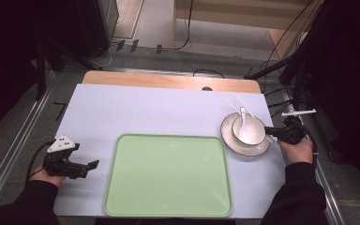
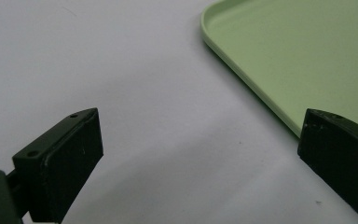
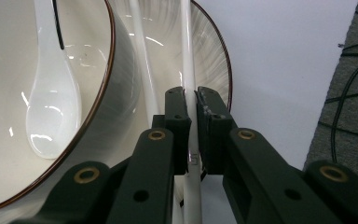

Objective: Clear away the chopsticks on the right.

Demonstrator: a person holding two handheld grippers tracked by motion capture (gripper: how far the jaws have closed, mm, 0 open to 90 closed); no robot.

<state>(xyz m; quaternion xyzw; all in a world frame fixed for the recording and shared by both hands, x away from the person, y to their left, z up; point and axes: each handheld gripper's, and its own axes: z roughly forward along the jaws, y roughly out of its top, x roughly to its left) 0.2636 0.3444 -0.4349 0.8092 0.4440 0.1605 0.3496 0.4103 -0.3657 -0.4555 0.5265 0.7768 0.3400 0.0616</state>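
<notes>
- The worktop (image 1: pixel 168 110) is covered with a pale sheet, and the big green tray (image 1: pixel 168 174) at its near middle has nothing on it, so I judge the work is only at its beginning.
- The plate (image 1: pixel 231 140) stands at the right, just beside the tray's far right corner. It carries the bowl (image 1: pixel 249 131), and a white spoon (image 1: pixel 243 123) lies in the bowl.
- The left hand-held gripper (image 1: pixel 86 169) rests at the near left, beside the tray, released and grasping nothing.
- The right hand-held gripper (image 3: pixel 191 112) is clenched on one white chopstick (image 3: pixel 187 56), which lies over the plate's rim; the second chopstick (image 3: pixel 140 51) is just beside it and not yet taken.
- What is left seems to be bringing the chopsticks, and perhaps the dishes, to the tray.
- I can read no brand, label or writing on anything.
</notes>
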